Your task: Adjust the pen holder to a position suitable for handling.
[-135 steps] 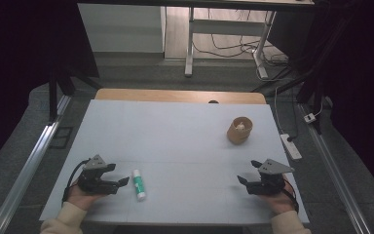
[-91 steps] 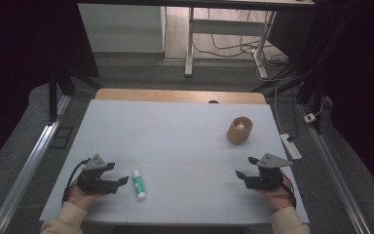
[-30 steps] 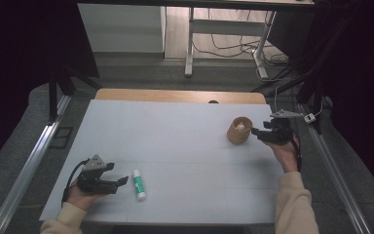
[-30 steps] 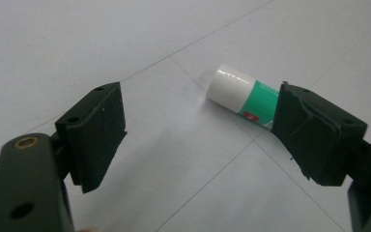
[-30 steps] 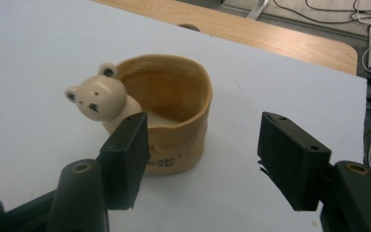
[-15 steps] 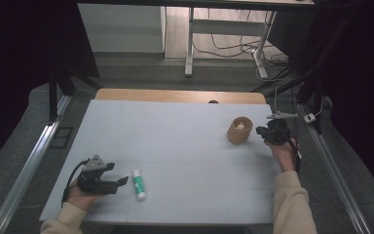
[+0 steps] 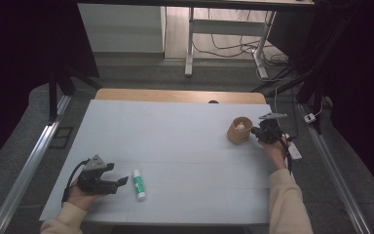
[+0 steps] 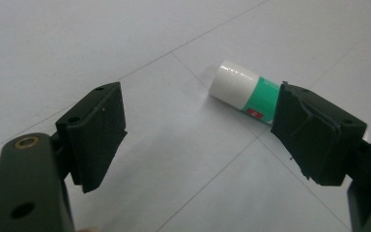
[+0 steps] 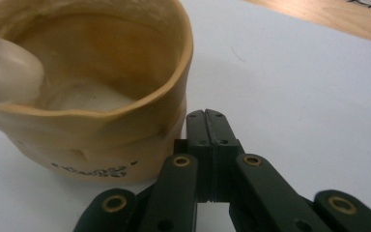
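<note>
Over at the far right of the white table [image 7: 185, 146], a tan cup [image 7: 239, 130] stands upright, its rim a bit wavy and a dark printed mark low on its wall. Inside it there is a pale, rounded thing [image 9: 7, 72] leaning against the near-left wall in the right gripper view; what it is I cannot tell. The bottom of the cup looks pale too.

The right gripper [image 7: 265, 132] sits just beside the cup on its right, jaws clenched flat together with nothing between them, their tips right by the base of the cup's wall; whether they touch it I cannot make out.

Down at the near left, the left gripper [image 7: 108, 182] rests low on the table in the person's hand, jaws spread wide and holding nothing. A white and green tube [image 7: 139, 184] lies on its side just beside the jaw tips, apart from them.
</note>
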Demonstrator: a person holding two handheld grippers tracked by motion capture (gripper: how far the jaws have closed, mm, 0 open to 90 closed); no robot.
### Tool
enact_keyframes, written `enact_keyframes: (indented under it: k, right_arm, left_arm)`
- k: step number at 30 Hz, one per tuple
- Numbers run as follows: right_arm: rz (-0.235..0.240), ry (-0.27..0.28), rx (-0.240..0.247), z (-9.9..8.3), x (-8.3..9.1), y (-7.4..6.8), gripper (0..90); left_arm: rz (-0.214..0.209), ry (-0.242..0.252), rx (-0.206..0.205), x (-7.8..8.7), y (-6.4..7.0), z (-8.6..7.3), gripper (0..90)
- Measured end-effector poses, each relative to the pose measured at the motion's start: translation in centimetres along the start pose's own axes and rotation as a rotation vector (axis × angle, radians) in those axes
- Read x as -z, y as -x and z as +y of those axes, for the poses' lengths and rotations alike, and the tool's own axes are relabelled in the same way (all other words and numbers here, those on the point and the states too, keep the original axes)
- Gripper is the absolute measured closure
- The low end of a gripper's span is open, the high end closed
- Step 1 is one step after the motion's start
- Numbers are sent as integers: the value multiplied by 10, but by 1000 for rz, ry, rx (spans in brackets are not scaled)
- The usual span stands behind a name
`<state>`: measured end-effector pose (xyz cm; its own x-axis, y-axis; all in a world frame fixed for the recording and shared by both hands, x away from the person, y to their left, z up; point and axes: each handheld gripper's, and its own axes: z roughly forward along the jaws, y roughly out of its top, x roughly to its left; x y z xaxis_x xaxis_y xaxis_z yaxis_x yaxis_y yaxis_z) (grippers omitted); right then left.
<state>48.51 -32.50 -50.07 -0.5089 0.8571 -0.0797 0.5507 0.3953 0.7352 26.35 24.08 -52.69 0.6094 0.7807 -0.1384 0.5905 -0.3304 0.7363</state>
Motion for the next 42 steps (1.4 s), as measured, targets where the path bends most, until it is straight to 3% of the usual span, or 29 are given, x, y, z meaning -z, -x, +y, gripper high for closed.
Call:
enact_keyframes:
  k: [18,21,42]
  right_arm:
    - [21,0,6,-5,-7,2,896]
    - [43,-2,10,-5,-8,0,896]
    - [141,-35,153,14,-25,-54,896]
  left_arm:
    - [2,-2,-9,0,1,0,195]
    - [3,-2,-9,0,1,0,195]
    - [2,-6,-14,0,2,0,197]
